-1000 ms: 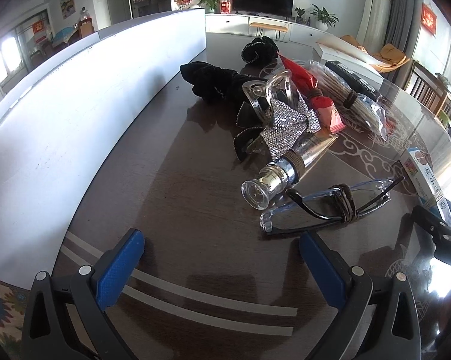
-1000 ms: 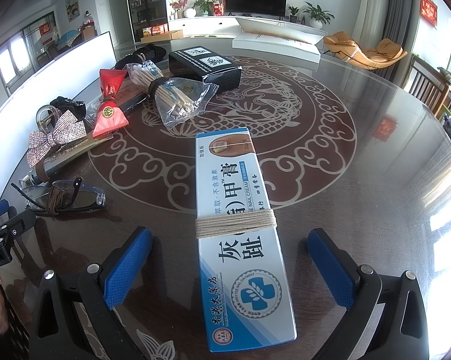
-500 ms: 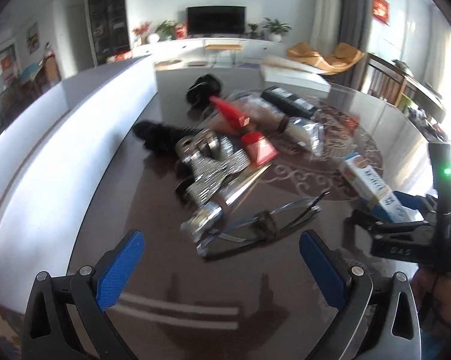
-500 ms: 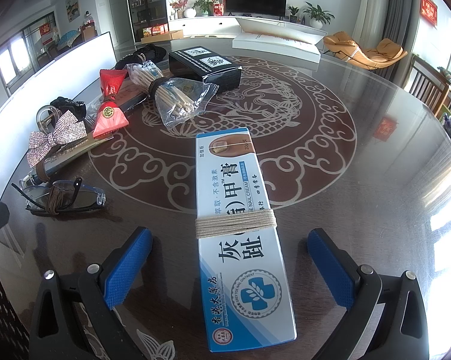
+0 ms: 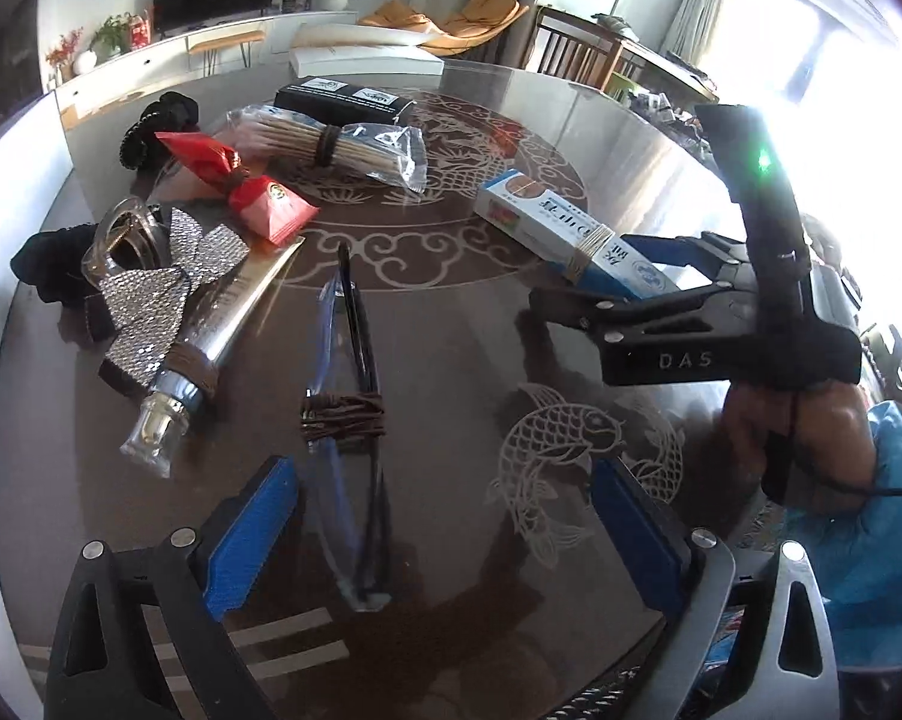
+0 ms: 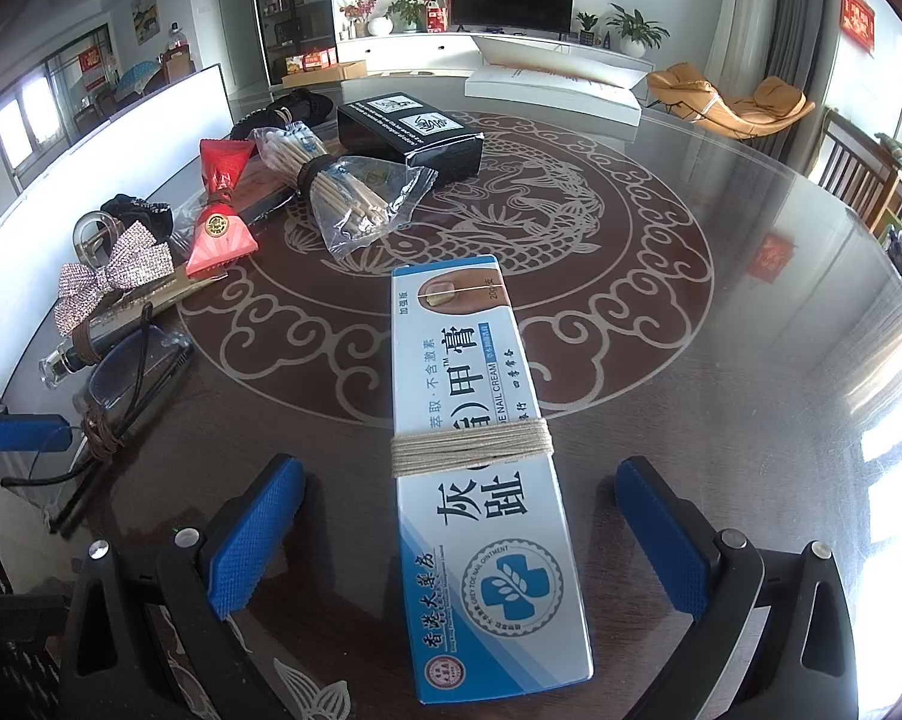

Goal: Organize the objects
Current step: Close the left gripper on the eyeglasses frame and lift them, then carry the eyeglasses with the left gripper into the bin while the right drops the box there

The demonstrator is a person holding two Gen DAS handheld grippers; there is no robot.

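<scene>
On the left of the bench (image 5: 451, 360) lie a sequinned bow (image 5: 150, 306) and a silver tube (image 5: 222, 330) bound with a brown band. Just right of them, the folded glasses (image 5: 348, 420), wrapped in brown cord at the middle, lie lengthwise between the wide-open jaws of the left gripper (image 5: 444, 534), nearer its left pad, with no contact that I can make out. They look light, thin and easily bent; the clear lenses would scratch or smear, so the corded middle seems the safest place to grip, squeezed gently across the folded arms.

Further right, the nail cream box (image 6: 481, 462), a long, stiff, light carton tied with pale string, lies flat on the glossy bench between the wide-open jaws of the right gripper (image 6: 460, 534), touching neither pad. Its smooth card may slide on the glass; gripping across its narrow sides near the string should hold it square.
</scene>
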